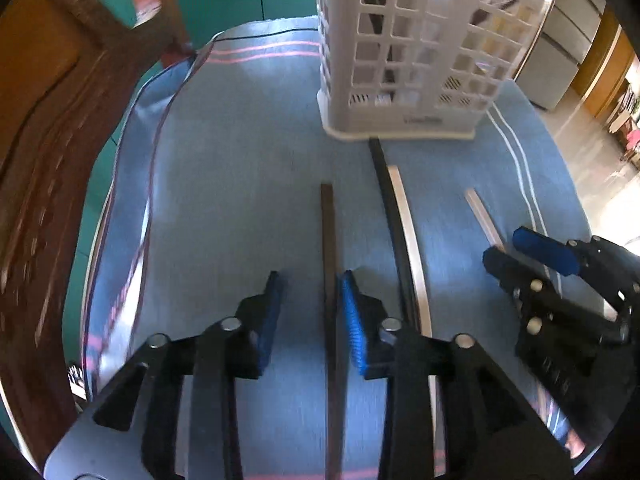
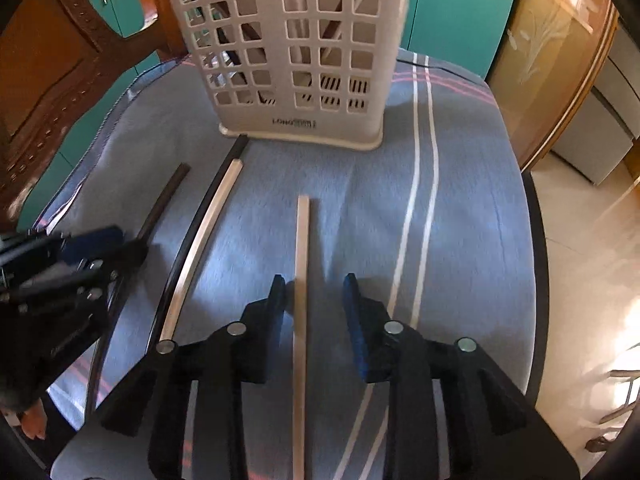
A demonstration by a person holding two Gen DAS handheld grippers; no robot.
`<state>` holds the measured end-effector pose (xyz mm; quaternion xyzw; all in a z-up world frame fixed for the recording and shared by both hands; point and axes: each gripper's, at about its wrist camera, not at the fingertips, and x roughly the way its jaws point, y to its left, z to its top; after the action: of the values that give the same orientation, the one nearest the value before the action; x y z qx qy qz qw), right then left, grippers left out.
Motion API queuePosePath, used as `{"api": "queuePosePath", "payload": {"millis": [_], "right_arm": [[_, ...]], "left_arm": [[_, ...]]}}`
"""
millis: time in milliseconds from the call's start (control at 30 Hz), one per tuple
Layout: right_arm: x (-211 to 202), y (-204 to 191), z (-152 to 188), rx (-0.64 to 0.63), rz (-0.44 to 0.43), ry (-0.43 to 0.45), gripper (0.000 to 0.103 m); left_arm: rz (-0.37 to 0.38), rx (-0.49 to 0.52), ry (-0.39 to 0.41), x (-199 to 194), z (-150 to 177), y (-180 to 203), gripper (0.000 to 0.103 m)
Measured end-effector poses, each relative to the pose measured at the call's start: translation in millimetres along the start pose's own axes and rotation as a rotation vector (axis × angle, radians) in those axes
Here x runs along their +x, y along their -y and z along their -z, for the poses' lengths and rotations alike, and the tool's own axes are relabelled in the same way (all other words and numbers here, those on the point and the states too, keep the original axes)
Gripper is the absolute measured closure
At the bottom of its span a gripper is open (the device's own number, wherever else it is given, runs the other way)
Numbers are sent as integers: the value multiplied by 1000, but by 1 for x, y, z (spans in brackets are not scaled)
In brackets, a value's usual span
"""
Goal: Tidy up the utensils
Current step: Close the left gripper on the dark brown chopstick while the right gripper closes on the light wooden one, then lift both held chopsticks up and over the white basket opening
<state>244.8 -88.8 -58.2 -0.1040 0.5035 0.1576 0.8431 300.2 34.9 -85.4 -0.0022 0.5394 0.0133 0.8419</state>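
Observation:
Several chopsticks lie on a blue cloth before a white lattice utensil basket (image 1: 416, 52), also in the right wrist view (image 2: 296, 48). My left gripper (image 1: 312, 300) is open, its jaws on either side of a dark brown chopstick (image 1: 328, 240). My right gripper (image 2: 316, 304) is open astride a pale wooden chopstick (image 2: 302, 248). A black chopstick (image 1: 390, 216) and a pale one (image 1: 408, 224) lie side by side between the two. The right gripper shows at the right in the left view (image 1: 516, 252). The left gripper shows at the left in the right view (image 2: 116, 244).
The blue cloth (image 1: 224, 184) has pink and white stripes and covers a small table (image 2: 538, 264). A carved wooden chair (image 1: 44, 128) stands to the left. Teal cabinets (image 2: 456, 12) are behind. The floor drops off to the right (image 2: 588, 264).

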Motion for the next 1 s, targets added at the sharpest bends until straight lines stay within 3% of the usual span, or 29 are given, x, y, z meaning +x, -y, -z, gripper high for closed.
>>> {"api": "queuePosePath", "payload": {"millis": [167, 233, 267, 300, 333, 400, 467, 633, 1000], "right_arm": [[12, -2, -20, -13, -7, -27, 71], [12, -2, -22, -19, -15, -32, 79], [12, -2, -22, -23, -23, -30, 84], [12, -3, -22, -29, -32, -25, 93], [12, -3, -22, -27, -35, -21, 95], [12, 2, -21, -11, -65, -9, 96], [7, 8, -18, 13, -83, 0, 96], [-43, 24, -13, 44, -105, 128, 96], [-171, 49, 5, 75, -210, 372, 96]], "left_arm": [[18, -3, -40, 9, -20, -5, 59], [25, 2, -40, 10, -22, -7, 61], [27, 4, -31, 9, -22, -6, 63], [30, 4, -17, 9, -21, -6, 72], [28, 6, -8, 8, -20, -6, 84], [29, -3, -2, 7, -18, -4, 95], [43, -18, -5, 3, -14, 0, 96], [65, -23, 75, -40, 4, 5, 96], [83, 19, 332, -161, 21, 14, 96]]}}
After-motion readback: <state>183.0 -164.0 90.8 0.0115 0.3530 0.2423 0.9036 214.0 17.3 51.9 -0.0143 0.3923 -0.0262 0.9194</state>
